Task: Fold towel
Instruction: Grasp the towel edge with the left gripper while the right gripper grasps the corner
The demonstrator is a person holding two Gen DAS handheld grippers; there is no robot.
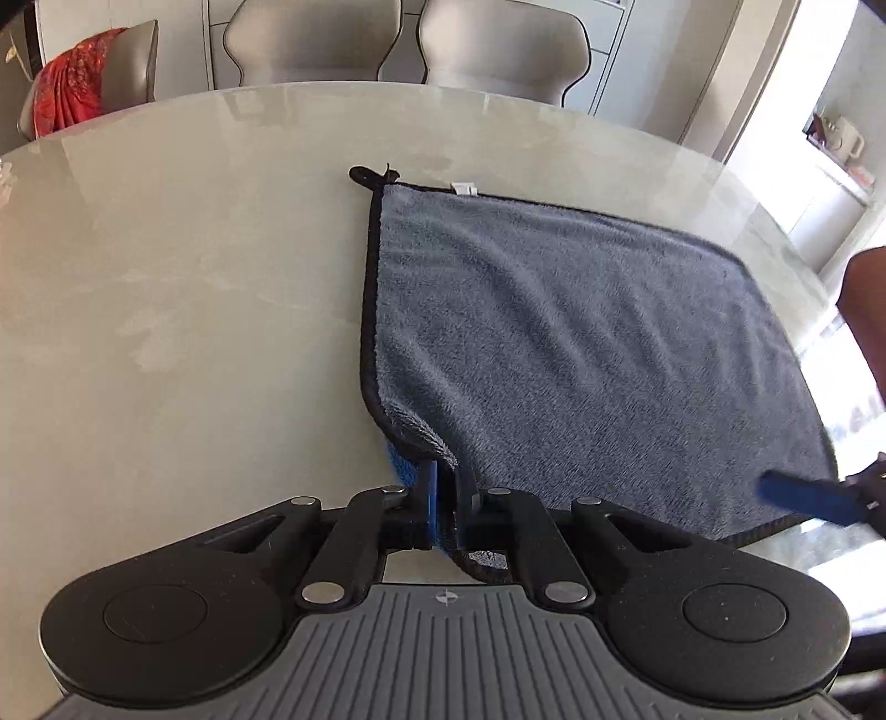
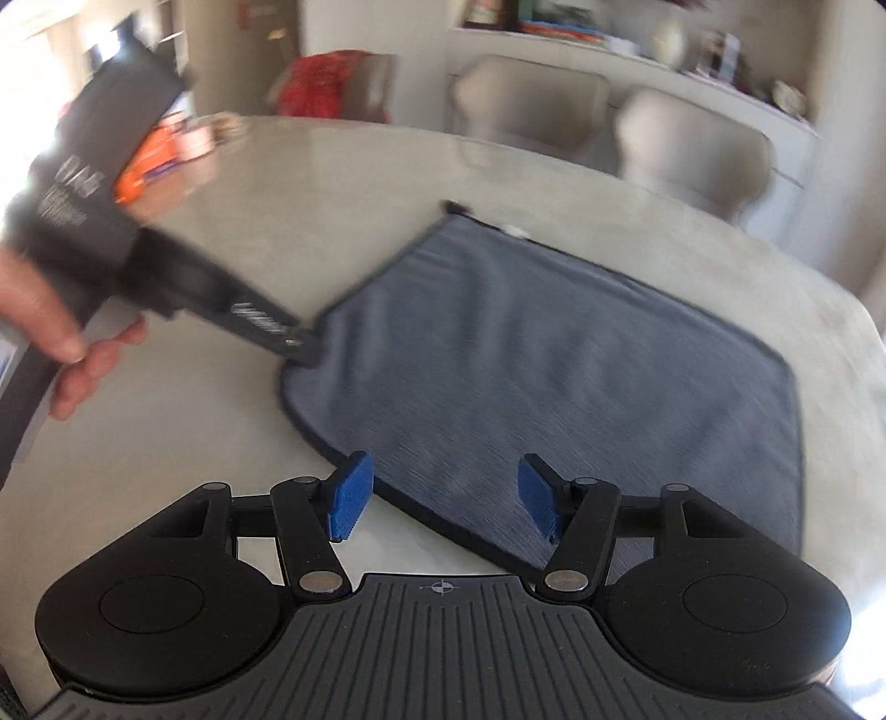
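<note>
A: How many towels?

B: One grey towel [image 1: 581, 343], lying mostly flat on a pale, glossy round table [image 1: 166, 277]. It has a dark bound hem all round, a small loop [image 1: 368, 174] at the far corner and a white tag [image 1: 464, 188] on the far edge. Blue shows on its underside where the near corner is lifted.

A: And the grippers?

B: Two. The left gripper [image 1: 446, 493] is clamped on that near corner, its jaws pressed together with the cloth pinched between them. The right gripper [image 2: 443, 498] stands with its jaws apart over the opposite near edge; its two blue pads [image 2: 349, 498] hold nothing, and the hem runs across below them. Whether they touch the cloth I cannot tell, as that view is blurred.

A: Any hands?

B: One hand [image 2: 61, 321] shows in the right wrist view, holding the left gripper's handle.

A: Room around the towel?

B: Wide bare tabletop to the left of the towel and beyond its far edge. The towel's right side lies nearer the table's rim.

A: Beyond the table?

B: Three chairs [image 1: 315, 44] at the far side, one draped with a red cloth [image 1: 72, 83], and some orange packaging [image 2: 160, 155] on the table's left, too blurred to identify.
</note>
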